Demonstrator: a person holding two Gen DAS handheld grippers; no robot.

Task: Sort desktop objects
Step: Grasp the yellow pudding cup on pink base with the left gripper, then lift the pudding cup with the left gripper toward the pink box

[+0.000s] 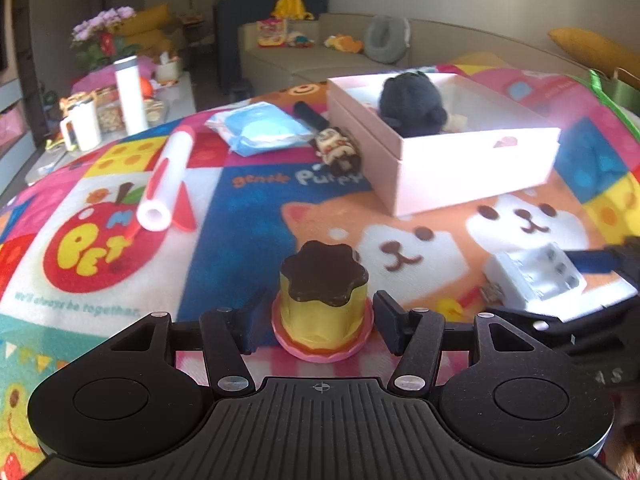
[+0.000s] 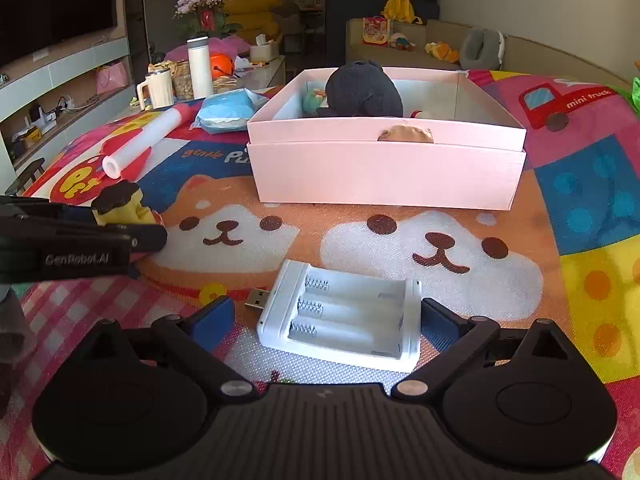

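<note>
A toy pudding (image 1: 323,300), yellow with a brown top on a pink base, stands between the open fingers of my left gripper (image 1: 323,322); it also shows in the right wrist view (image 2: 120,204). A white battery charger (image 2: 340,316) with a USB plug lies between the open fingers of my right gripper (image 2: 326,322); it also shows in the left wrist view (image 1: 536,276). The pink box (image 2: 384,172) stands behind, holding a dark plush toy (image 2: 362,90). In the left wrist view the box (image 1: 460,168) is at the upper right.
On the colourful cartoon mat lie a white and red toy rocket (image 1: 170,176), a blue packet (image 1: 260,128) and a small patterned roll (image 1: 338,148) beside the box. A side table with a white bottle (image 2: 200,66) and mug (image 2: 158,90) stands beyond the mat.
</note>
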